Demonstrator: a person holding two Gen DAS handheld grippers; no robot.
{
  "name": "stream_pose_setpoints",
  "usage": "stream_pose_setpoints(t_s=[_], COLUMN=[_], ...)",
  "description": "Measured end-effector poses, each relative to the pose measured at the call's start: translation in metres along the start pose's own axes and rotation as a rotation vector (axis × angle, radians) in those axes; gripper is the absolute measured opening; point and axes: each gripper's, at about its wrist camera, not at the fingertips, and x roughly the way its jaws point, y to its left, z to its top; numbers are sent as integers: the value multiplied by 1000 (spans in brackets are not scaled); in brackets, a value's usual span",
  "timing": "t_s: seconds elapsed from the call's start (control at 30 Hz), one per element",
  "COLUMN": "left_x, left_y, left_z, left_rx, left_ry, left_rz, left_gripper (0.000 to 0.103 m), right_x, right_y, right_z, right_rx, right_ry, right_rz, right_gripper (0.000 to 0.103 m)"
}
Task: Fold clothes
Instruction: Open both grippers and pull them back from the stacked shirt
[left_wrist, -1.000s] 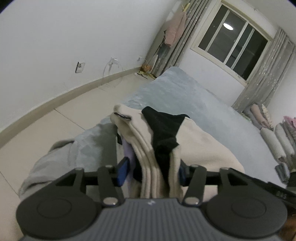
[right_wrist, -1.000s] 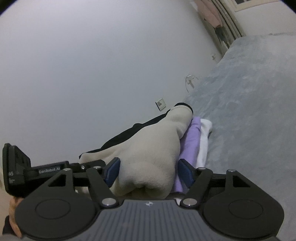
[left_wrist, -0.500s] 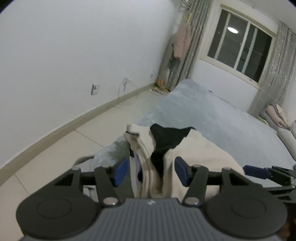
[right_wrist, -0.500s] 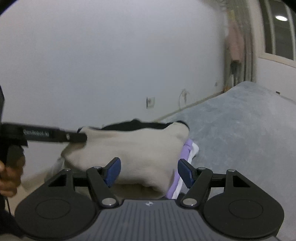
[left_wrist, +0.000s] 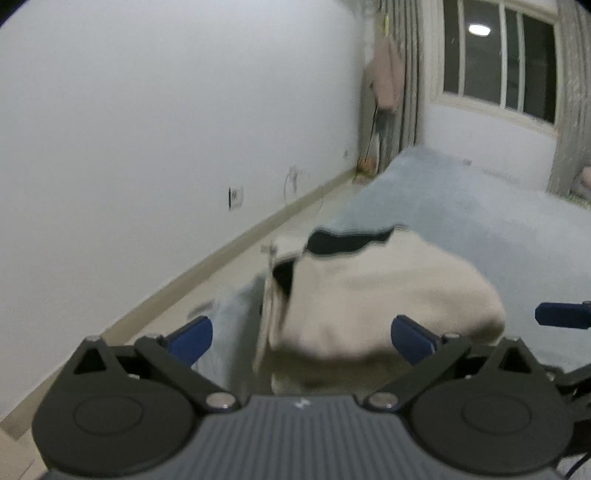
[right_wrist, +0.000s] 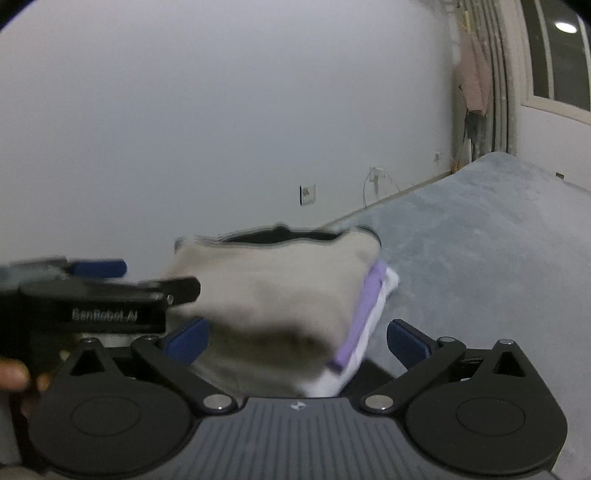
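- Bed (left_wrist: 480, 206): grey-blue cover, filling the right and far part of both views; floor strip and white wall (left_wrist: 147, 110) to the left.
- Folded cream garment (left_wrist: 369, 291): resting near the bed's left edge, black lining showing at its far rim. In the right wrist view, stacked on a purple piece (right_wrist: 364, 306) and a white piece (right_wrist: 373, 332), both protruding on the right side.
- Left gripper (left_wrist: 301, 334): jaws opening, spread wide, pads clear of the cloth. Garment lying ahead of and between the pads, nearer the right pad, apparently untouched; blur prevents certainty.
- Right gripper (right_wrist: 297, 336): jaws opening, spread wide, nothing pinched. Near end of the stack between the pads, closer to the left pad; no pressing visible.
- Risk, toppling: stack close to the bed's left edge; a brush from either pad on withdrawal likely to push the top garment toward the floor.
- Risk, unfolding: thick cream fold apt to spring open once unsupported, especially at the loose left flap.
- Risk, snagging: pad tip catching the purple or white edge and dragging the lower layers out of line.
- Risk, collision: left gripper crossing close in front of the right one.
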Motion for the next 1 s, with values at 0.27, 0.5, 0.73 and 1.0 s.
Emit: stream_pose_setpoints(t_s=[0.27, 0.5, 0.73, 1.0], left_x=[-10, -23, -11, -4], left_y=[-9, -6, -23, -26], left_z=[-22, -20, -42, -41], left_rx=[32, 32, 16, -20], left_ry=[-1, -4, 0, 17], left_rz=[109, 154, 134, 103], left_gripper=[103, 103, 103, 103], right_x=[-7, -13, -9, -4], right_y=[-16, -17, -18, -18], right_z=[-7, -2, -12, -23], right_rx=[94, 139, 118, 137], right_ry=[22, 33, 107, 127], right_rz=[1, 21, -81, -106], right_gripper=[103, 103, 103, 103])
